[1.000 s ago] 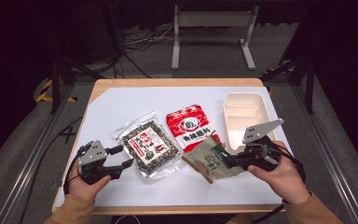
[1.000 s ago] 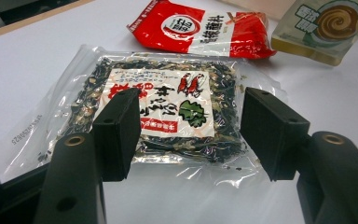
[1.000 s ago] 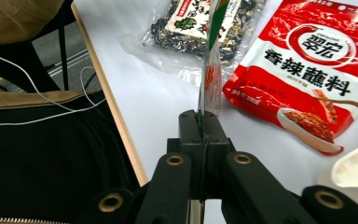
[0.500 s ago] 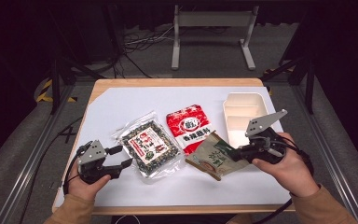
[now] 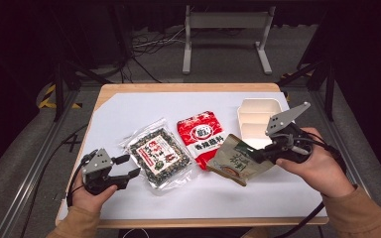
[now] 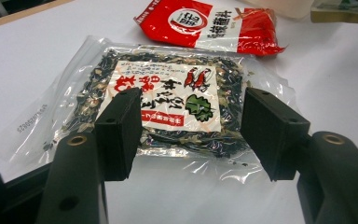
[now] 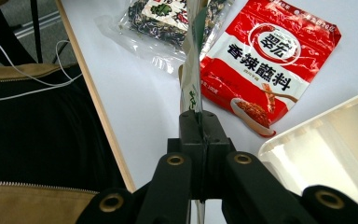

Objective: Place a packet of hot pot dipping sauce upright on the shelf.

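At a white-topped table (image 5: pixel 129 119), the right gripper (image 5: pixel 254 154) has its jaws pinched tight on the edge of a green packet (image 5: pixel 235 161), which hangs lifted off the surface, tilted, just in front of a cream compartment tray (image 5: pixel 258 111) at the table's right side. In the right gripper view the green packet (image 7: pixel 192 70) is seen edge-on, rising as a thin strip from between the closed black jaws. The left gripper (image 5: pixel 129 166) rests low at the table's near left, its jaws spread wide and holding nothing, aimed at a clear bag of dark dried seaweed (image 6: pixel 168 102) lying flat just ahead. A red seasoning pouch (image 5: pixel 201 134) lies flat between the seaweed bag and the green packet, near both.
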{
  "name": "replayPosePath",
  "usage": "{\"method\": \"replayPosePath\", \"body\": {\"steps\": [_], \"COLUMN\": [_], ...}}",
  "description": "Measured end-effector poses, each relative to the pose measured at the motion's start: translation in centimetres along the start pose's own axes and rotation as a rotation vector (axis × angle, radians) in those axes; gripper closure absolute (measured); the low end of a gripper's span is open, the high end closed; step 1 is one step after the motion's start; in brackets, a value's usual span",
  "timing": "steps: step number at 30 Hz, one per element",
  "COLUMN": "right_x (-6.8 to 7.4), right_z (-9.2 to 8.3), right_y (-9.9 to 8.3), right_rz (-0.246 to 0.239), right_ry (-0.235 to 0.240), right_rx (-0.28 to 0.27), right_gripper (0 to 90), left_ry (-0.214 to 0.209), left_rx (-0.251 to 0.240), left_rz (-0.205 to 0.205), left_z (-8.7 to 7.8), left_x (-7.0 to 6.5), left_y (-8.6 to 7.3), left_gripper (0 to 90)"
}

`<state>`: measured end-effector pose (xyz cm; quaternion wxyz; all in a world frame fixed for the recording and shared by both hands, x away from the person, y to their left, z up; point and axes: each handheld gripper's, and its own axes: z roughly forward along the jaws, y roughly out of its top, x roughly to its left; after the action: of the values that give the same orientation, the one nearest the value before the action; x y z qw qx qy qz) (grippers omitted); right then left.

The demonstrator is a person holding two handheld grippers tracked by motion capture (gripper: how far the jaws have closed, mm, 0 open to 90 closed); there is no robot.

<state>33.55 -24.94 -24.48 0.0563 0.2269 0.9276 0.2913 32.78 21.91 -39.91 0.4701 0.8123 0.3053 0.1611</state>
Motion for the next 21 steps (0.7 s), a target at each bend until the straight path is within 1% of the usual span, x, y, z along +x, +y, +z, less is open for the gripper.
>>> {"method": "replayPosePath", "body": {"steps": [3,5,9,11,13,15,16,17,18,21], "right_x": [-0.2,-0.2,-0.7,-0.9,-1.0,-1.2,-1.2,-1.2,-1.3,-1.5], "right_z": [-0.6,-0.6,-1.1,-1.4,-1.6,-1.9,-2.0,-2.1,-2.2,-2.5], "right_y": [0.6,0.6,1.1,1.3,1.4,1.6,1.7,1.7,1.9,2.1], "right_rz": [-0.024,-0.021,-0.041,-0.047,-0.063,-0.092,-0.098,-0.115,-0.138,-0.171], "right_ry": [-0.007,-0.009,-0.016,-0.024,-0.029,-0.036,-0.038,-0.047,-0.052,-0.07], "right_rx": [0.017,0.022,0.044,0.047,0.048,0.046,0.046,0.047,0.05,0.055], "right_gripper": [90.0,90.0,90.0,90.0,90.0,90.0,90.0,89.9,90.0,89.9], "left_ry": [-0.001,0.001,0.003,0.003,0.008,0.006,0.009,0.012,0.01,0.012], "left_rx": [-0.002,-0.003,-0.002,-0.001,0.0,-0.003,-0.005,-0.005,-0.005,-0.003], "left_rz": [-0.013,-0.011,-0.007,-0.009,-0.005,-0.017,-0.017,-0.011,-0.016,-0.014], "left_z": [-0.1,-0.1,-0.2,-0.2,-0.2,-0.3,-0.4,-0.4,-0.4,-0.5], "left_x": [0.0,0.0,0.0,0.0,0.1,0.1,0.1,0.1,0.1,0.1], "left_y": [-0.1,-0.1,-0.1,-0.1,-0.2,-0.3,-0.3,-0.3,-0.3,-0.3], "left_gripper": [39.3,39.3,39.3,39.1,38.9,38.8,38.7,38.7,38.6,38.4]}}
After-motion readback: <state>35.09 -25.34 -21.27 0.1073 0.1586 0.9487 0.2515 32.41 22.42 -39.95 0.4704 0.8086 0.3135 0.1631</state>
